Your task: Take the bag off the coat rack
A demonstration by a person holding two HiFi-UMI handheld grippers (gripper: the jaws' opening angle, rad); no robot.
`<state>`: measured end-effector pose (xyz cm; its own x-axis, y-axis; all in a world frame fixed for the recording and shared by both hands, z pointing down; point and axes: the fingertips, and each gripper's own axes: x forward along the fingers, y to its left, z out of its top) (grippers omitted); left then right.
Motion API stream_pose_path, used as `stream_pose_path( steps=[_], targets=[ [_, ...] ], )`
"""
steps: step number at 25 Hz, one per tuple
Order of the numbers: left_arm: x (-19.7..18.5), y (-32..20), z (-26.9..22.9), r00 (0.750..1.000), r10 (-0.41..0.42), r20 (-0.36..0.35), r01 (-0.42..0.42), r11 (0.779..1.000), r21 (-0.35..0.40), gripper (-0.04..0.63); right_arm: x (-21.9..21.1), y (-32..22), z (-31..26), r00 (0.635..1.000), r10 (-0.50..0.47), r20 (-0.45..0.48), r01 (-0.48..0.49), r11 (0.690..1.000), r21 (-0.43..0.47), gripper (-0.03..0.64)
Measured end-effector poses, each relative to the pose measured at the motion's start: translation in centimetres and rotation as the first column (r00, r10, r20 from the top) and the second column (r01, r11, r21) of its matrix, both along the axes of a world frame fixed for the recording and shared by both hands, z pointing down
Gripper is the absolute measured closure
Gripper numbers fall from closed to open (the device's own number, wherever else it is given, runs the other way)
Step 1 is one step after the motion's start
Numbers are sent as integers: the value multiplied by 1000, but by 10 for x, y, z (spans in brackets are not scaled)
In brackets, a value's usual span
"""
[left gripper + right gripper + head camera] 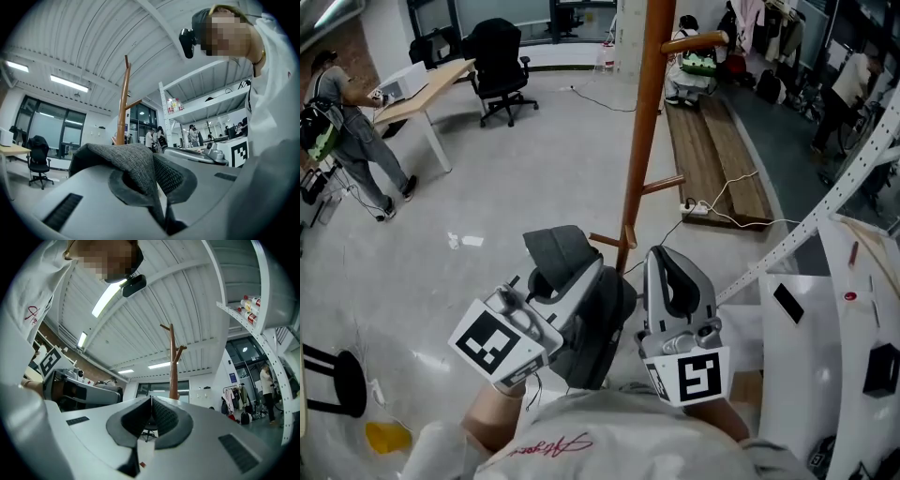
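Note:
The brown wooden coat rack [643, 122] stands just ahead of me, with short pegs low on its pole. My left gripper [565, 265] is shut on the grey fabric bag [560, 246], whose dark body hangs below the jaws, close to the pole and apart from the pegs. In the left gripper view the grey bag [127, 161] is pinched in my left gripper [154, 161], with the coat rack [122, 107] behind. My right gripper [662, 255] is beside it, shut and empty. The right gripper view shows my right gripper [150, 403] with its pads together and the coat rack [173, 363] beyond.
A long wooden bench [712, 150] with a seated person lies behind the rack, and a power strip [697, 208] lies by it. A white shelving unit [825, 309] stands at the right. At the left are a desk [422, 94], an office chair [502, 66], a standing person [347, 131] and a black stool [333, 380].

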<state>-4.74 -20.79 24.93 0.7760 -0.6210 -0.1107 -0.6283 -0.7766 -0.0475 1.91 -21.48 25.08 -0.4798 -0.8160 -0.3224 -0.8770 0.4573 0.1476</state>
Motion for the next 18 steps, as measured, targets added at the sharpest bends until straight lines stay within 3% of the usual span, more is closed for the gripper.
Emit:
stream_pose_path(
  steps=[18],
  targets=[
    [22, 154, -13, 995, -72, -62, 73, 997, 13, 561, 32, 152, -11, 999, -33, -11, 33, 999, 4, 597]
  ],
)
